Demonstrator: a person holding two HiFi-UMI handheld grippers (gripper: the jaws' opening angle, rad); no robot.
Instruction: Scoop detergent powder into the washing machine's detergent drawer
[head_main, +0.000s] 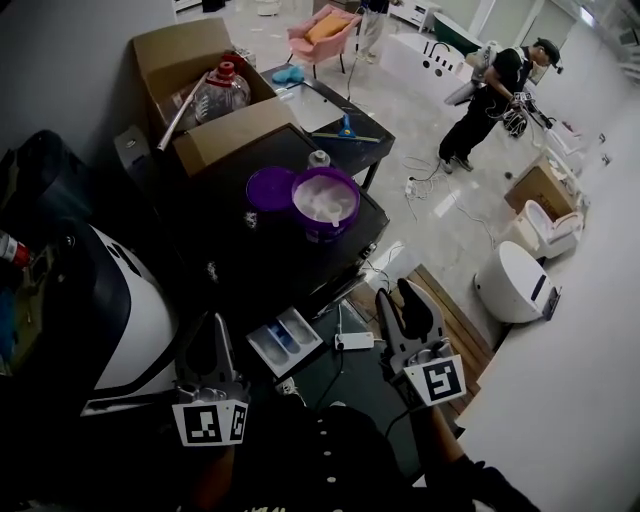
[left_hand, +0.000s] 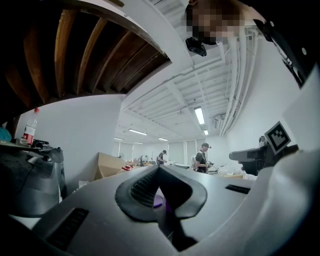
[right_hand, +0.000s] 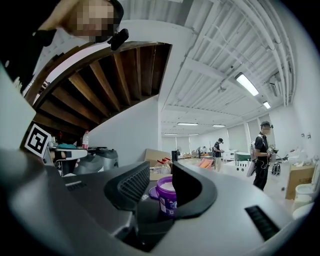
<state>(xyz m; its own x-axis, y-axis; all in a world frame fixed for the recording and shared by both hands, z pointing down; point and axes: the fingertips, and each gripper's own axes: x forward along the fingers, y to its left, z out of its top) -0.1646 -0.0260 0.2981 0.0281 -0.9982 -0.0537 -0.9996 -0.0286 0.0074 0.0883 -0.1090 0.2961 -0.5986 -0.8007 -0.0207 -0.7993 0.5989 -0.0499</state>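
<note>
A purple tub of white detergent powder (head_main: 326, 202) stands uncovered on the black washing machine (head_main: 230, 250), its purple lid (head_main: 268, 188) lying beside it. The detergent drawer (head_main: 285, 340) is pulled out at the machine's front, with white and blue compartments. My left gripper (head_main: 212, 335) is level just left of the drawer, its tips meeting with nothing held. My right gripper (head_main: 400, 300) is open and empty to the right of the drawer. In the right gripper view the tub (right_hand: 166, 197) shows far off between the jaws of my right gripper (right_hand: 161, 175). A sliver of purple (left_hand: 158, 201) shows below my left gripper (left_hand: 159, 170).
A cardboard box (head_main: 200, 60) holding a plastic jug (head_main: 220, 92) sits behind the machine. A blue squeegee (head_main: 345, 130) lies on a dark table. A white power strip (head_main: 355, 340) lies on the floor below the drawer. A white toilet (head_main: 520, 282) and a person (head_main: 490, 95) are at the right.
</note>
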